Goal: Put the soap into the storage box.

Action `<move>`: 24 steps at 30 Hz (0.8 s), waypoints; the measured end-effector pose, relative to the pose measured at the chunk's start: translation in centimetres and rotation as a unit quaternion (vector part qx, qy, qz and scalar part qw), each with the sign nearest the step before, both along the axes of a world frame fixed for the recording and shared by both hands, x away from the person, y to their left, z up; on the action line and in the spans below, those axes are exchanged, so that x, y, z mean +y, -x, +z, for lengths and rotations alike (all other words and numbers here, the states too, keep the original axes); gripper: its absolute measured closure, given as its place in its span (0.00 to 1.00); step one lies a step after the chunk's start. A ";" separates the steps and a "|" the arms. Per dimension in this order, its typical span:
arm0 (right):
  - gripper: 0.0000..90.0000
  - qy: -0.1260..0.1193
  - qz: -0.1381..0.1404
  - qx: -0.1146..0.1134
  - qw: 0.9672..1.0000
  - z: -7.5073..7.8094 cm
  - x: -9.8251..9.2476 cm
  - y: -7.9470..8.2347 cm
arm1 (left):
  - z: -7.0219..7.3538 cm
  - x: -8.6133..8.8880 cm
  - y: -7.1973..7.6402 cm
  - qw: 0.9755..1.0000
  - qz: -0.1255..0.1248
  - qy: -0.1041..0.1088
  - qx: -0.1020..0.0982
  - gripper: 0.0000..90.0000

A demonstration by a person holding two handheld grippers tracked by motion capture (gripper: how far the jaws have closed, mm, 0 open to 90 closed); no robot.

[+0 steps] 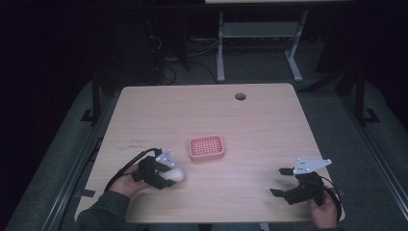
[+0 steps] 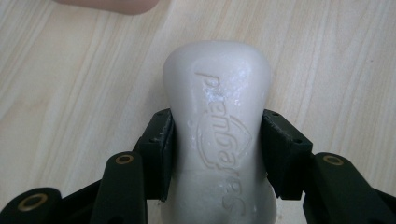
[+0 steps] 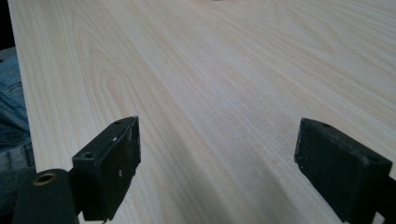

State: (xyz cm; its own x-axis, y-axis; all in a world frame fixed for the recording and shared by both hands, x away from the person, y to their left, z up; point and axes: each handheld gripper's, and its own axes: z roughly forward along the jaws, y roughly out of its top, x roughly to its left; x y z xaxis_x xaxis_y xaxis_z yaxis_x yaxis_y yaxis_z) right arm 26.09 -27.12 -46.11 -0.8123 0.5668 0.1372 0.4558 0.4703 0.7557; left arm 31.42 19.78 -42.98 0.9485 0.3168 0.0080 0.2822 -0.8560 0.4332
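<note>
The left gripper (image 1: 166, 174) sits at about seven o'clock on the table, held by the left hand (image 1: 129, 182), whose sleeved forearm (image 1: 103, 211) enters from the bottom edge. Its jaws point toward three o'clock and are clamped on the white soap bar (image 2: 217, 126), pressing its two sides. The right gripper (image 1: 280, 181) sits at about five o'clock, held by the right hand (image 1: 323, 211), its jaws pointing toward nine o'clock and spread wide with nothing between them.
</note>
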 end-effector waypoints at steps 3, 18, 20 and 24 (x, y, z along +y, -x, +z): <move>0.16 -0.001 0.000 -0.002 1.000 0.0 -0.1 0.0 | 0.2 -0.3 -0.4 1.000 0.001 0.000 0.004 0.55; 0.16 -0.007 0.002 -0.001 1.000 0.0 -0.2 0.0 | 1.1 -1.7 -2.0 1.000 -0.015 -0.011 0.009 0.55; 0.16 -0.007 0.001 -0.001 1.000 0.0 -0.3 0.0 | 1.2 -1.8 -2.3 1.000 -0.016 -0.009 0.010 0.55; 0.16 -0.009 0.001 -0.002 1.000 -0.1 -0.3 0.0 | 1.5 -2.1 -2.7 1.000 -0.017 -0.007 0.011 0.55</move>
State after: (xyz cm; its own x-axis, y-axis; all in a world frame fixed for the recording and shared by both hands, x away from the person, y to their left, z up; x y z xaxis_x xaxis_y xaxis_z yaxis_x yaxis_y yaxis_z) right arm 26.10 -27.43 -46.16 -0.8138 0.5630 0.1441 0.4518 0.4569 0.7662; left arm 34.15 17.69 -41.44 0.9587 0.2843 -0.0090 0.2622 -0.8710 0.4154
